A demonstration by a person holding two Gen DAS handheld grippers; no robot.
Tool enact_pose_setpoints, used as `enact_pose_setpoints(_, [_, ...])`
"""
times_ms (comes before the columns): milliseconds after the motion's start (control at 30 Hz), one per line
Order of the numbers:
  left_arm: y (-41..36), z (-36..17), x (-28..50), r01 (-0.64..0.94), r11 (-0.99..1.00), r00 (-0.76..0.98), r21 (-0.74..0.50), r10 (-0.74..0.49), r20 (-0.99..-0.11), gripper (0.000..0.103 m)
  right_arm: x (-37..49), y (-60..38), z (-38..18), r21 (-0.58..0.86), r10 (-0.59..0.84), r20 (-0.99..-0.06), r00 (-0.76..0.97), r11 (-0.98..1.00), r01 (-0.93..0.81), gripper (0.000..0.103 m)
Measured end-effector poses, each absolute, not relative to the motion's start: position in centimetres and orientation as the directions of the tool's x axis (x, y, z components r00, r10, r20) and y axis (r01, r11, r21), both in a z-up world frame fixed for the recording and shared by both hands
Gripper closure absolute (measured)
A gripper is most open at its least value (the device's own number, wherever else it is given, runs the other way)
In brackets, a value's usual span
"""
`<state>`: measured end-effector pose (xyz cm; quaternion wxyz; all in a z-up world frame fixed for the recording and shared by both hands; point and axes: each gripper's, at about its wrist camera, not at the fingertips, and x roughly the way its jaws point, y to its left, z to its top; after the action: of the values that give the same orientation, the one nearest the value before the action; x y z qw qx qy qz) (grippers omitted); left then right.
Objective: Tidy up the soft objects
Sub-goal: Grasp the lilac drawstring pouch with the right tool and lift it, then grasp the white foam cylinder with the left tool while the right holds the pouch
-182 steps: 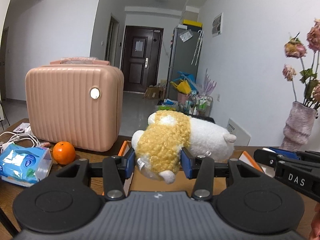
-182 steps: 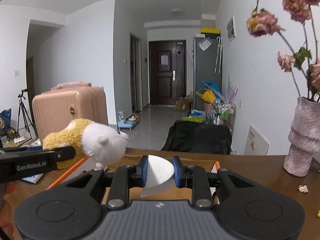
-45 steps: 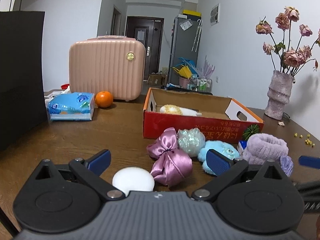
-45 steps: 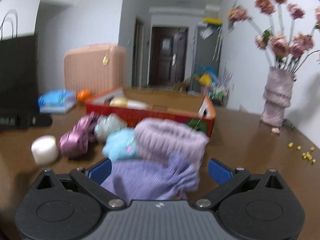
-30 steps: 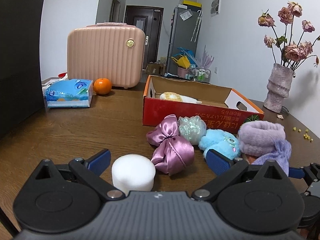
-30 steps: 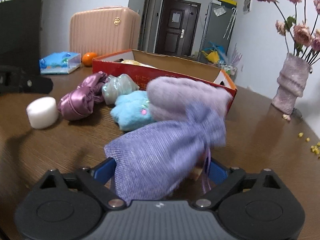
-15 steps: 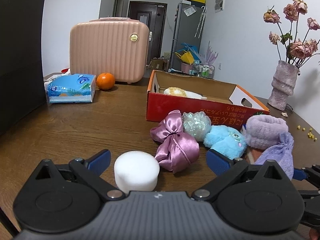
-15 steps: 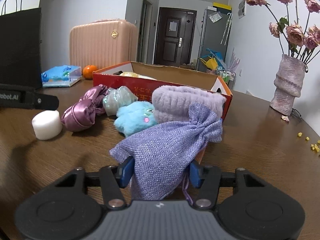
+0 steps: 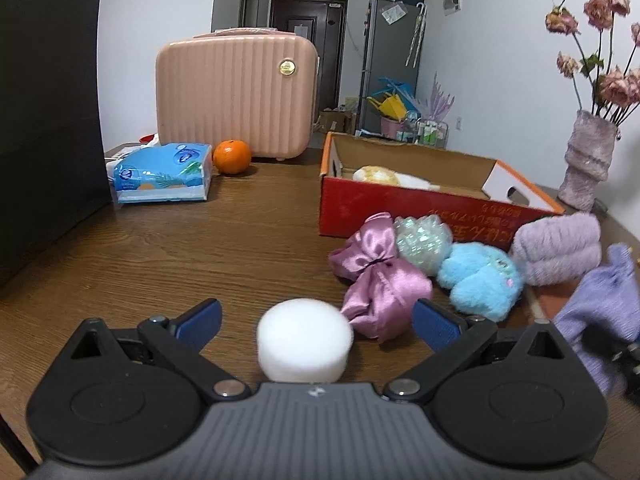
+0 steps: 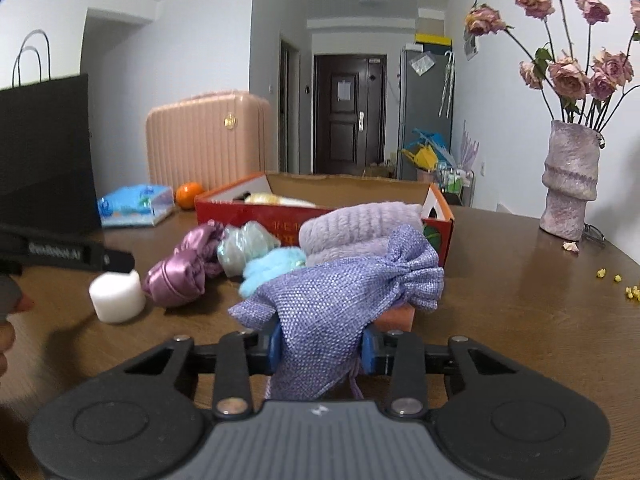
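Pinching the lilac pouch [image 10: 340,300], the right gripper [image 10: 320,346] held it before the red box [image 10: 320,216]. The left gripper [image 9: 316,316] was spread around a white sponge [image 9: 304,338]. Only a plush toy [image 9: 384,176] lay boxed; four other soft things waited outside.

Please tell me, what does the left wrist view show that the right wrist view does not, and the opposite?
Only the left wrist view shows the left gripper open around the white sponge.

Only the right wrist view shows the right gripper shut on the purple pouch, and yellow crumbs on the table.

Both show the red box, pink satin bag, blue plush, suitcase and vase.
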<state>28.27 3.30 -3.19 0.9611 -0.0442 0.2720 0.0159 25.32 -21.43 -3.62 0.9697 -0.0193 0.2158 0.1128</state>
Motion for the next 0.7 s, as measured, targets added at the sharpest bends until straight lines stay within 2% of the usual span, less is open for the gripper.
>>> enact_pose_setpoints(267, [4.0,-4.3,29.3,-0.065,0.998,0.820,0.017,0.063,-0.569,0.000,24.8,-22.8,-3.0,0.056,0.198,-0.363,0.911,0.980,-0.190,0.068])
enact_pose_setpoints(600, [4.1,-5.4,30.7,-0.045,0.999,0.787,0.031,0.055,-0.615,0.000,24.8,-25.6,-2.9,0.106,0.126,-0.332,0.935,0.990,-0.096,0.068])
enact_pose_setpoints(700, [4.1,-5.6,31.1,-0.048,0.998,0.783,0.029,0.055,-0.619,0.006,24.9,-25.7,-3.0,0.110,0.127,-0.336,0.933,0.989,-0.096,0.068])
